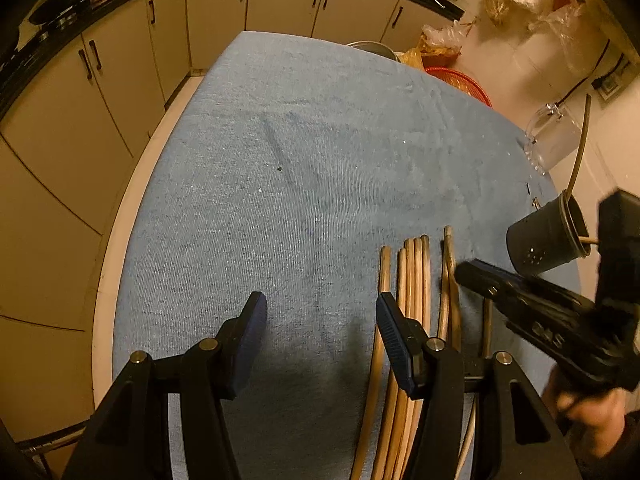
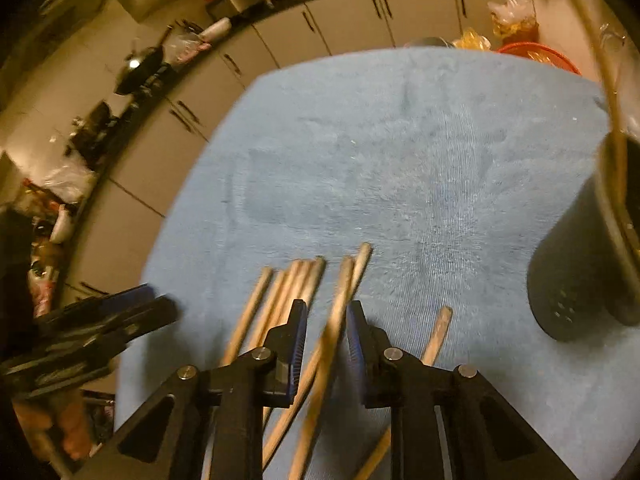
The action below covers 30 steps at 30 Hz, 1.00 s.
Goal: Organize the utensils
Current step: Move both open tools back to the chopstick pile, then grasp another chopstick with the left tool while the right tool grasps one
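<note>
The right claw point(image 2: 326, 344) is seen narrowed around two wooden chopsticks point(image 2: 344, 292), seemingly not yet gripped; blur obscures contact. The left claw point(image 1: 322, 334) stands wide over bare blue table point(image 1: 280, 160), chopsticks at three o'clock.

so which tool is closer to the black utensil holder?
Right. The right tool sits over the chopsticks just beside the black utensil holder. The left tool is over bare cloth on the chopsticks' far side.

Wooden chopsticks point(image 1: 416, 276) lie side by side, flat on the blue cloth point(image 1: 280, 160); right of them stands a dark perforated holder point(image 1: 548, 236), one chopstick upright inside.
</note>
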### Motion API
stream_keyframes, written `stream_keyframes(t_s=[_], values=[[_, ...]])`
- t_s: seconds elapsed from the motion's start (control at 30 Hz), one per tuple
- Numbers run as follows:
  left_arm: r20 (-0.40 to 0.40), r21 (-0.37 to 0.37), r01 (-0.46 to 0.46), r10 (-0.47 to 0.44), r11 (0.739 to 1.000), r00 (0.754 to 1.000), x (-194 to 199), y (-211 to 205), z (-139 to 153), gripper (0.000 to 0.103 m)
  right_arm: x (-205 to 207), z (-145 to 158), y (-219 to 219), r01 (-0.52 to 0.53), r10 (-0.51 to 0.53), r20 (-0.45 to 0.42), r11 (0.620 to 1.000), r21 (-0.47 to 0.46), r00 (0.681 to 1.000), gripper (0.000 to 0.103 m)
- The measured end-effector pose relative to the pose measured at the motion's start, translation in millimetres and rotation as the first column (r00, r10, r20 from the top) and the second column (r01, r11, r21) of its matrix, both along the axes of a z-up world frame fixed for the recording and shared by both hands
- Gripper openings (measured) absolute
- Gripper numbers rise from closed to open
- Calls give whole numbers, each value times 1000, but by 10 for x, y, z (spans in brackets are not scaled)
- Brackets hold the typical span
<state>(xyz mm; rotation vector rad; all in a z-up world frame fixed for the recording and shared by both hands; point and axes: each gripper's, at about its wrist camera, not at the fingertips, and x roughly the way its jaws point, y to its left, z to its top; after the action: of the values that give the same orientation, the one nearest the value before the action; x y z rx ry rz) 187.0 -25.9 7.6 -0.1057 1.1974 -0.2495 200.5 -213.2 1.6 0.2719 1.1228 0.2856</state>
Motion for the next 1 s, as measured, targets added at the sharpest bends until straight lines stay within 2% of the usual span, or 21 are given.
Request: stream_keyframes(t_s=[0.07, 0.2, 0.37, 0.53, 0.6, 0.67, 0.73, 0.8, 1.0], values=[[-6, 12, 17, -17, 1000, 1000, 53, -32, -35, 57, 74, -64, 35, 7, -7, -8, 1000, -2, 1000, 21], [-18, 26, 44, -44, 999, 999, 156, -146, -111, 57, 151, -152, 92, 0, -1, -19, 998, -62, 1000, 13], [-12, 12, 87, -86, 996, 996, 316, -355, -131, 55, 98, -166, -17, 25, -27, -32, 997, -79, 999, 12], [-23, -14, 179, -180, 984, 983, 397, -691, -151, 27, -74, -115, -174, 58, -61, -42, 996, -69, 997, 11], [-39, -19, 212, -213, 977, 976, 403, -809, -223, 23, -159, -80, -226, 64, -67, -39, 996, -60, 997, 11], [-83, 22, 223, -220, 975, 972, 432, -887, -377, 19, -239, -47, -286, 61, -63, -42, 997, -52, 997, 11], [-73, -3, 210, -209, 978, 975, 439, -844, -385, 19, -285, -42, -303, 57, -59, -46, 997, -49, 997, 11], [-74, 31, 198, -195, 980, 978, 470, -783, -387, 19, -305, -48, -326, 57, -59, -51, 997, -43, 997, 11], [-95, 24, 201, -198, 979, 976, 522, -486, -400, 16, -290, -85, -356, 59, -61, -62, 998, -37, 996, 11]])
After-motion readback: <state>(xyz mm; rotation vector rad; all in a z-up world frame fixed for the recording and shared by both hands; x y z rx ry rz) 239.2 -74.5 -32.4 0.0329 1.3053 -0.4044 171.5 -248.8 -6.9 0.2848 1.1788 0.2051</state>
